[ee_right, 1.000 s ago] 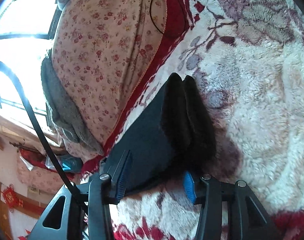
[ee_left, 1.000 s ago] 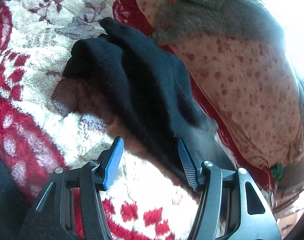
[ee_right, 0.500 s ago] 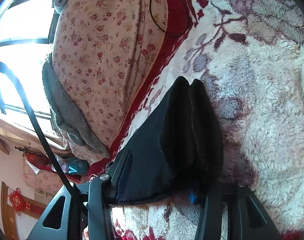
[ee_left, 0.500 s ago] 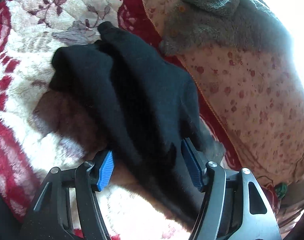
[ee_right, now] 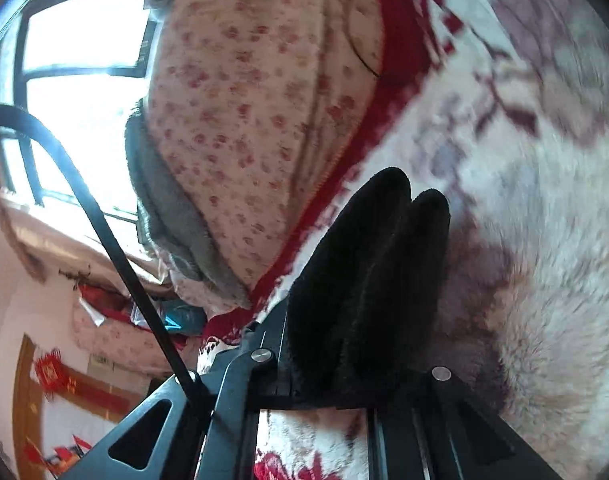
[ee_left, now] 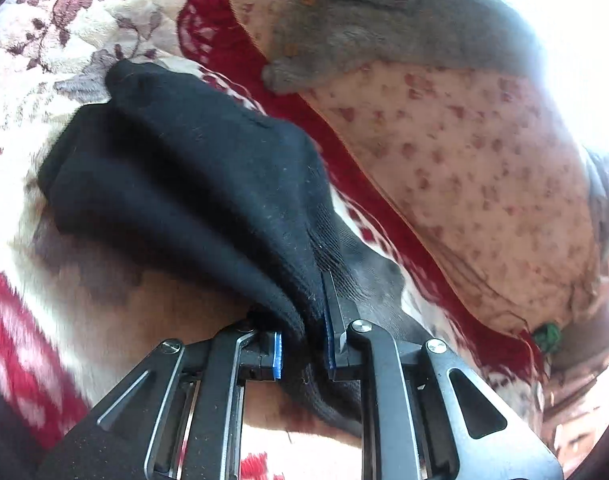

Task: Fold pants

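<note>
The left gripper (ee_left: 302, 350) is closing, its blue pads (ee_left: 278, 354) pinched on a fold of the black pants (ee_left: 192, 184), which are draped across the floral blanket (ee_left: 64, 40) of the bed. The right gripper (ee_right: 336, 384) is clenched on the pants (ee_right: 368, 280) — its pads are hidden by cloth. Blur obscures the blanket's pattern.

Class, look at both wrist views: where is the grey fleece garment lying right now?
The grey fleece garment lies draped over the top of the floral quilt, upper right in the left wrist view; in the right wrist view it hangs down that quilt's left edge, beside the window.
</note>
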`<control>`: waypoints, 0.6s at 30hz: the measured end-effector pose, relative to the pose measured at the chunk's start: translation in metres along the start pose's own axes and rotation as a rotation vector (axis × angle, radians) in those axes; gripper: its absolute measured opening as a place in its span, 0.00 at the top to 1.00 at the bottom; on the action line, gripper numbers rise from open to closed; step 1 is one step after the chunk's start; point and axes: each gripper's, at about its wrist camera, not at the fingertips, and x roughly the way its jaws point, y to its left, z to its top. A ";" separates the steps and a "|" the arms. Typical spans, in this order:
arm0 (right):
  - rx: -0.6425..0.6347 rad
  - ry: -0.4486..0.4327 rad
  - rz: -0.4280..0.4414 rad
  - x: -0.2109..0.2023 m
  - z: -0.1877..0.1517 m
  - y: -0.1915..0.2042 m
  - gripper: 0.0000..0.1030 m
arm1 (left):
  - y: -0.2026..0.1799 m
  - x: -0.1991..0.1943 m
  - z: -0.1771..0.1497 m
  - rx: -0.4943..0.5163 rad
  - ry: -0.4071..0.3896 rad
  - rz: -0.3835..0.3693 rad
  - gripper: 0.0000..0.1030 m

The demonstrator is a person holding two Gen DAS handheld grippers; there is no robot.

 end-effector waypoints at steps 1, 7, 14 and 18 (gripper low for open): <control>-0.013 -0.014 0.004 -0.008 0.003 0.004 0.91 | -0.002 -0.004 -0.008 0.014 0.016 -0.009 0.87; -0.022 -0.080 -0.063 -0.055 0.012 0.001 0.91 | 0.000 -0.009 -0.058 0.054 0.080 -0.004 0.86; -0.052 0.027 -0.369 -0.042 0.002 -0.024 0.82 | 0.019 -0.012 -0.063 -0.012 0.111 -0.015 0.67; -0.095 0.011 -0.441 -0.059 0.006 -0.008 0.68 | 0.032 -0.049 -0.056 0.001 0.045 0.035 0.57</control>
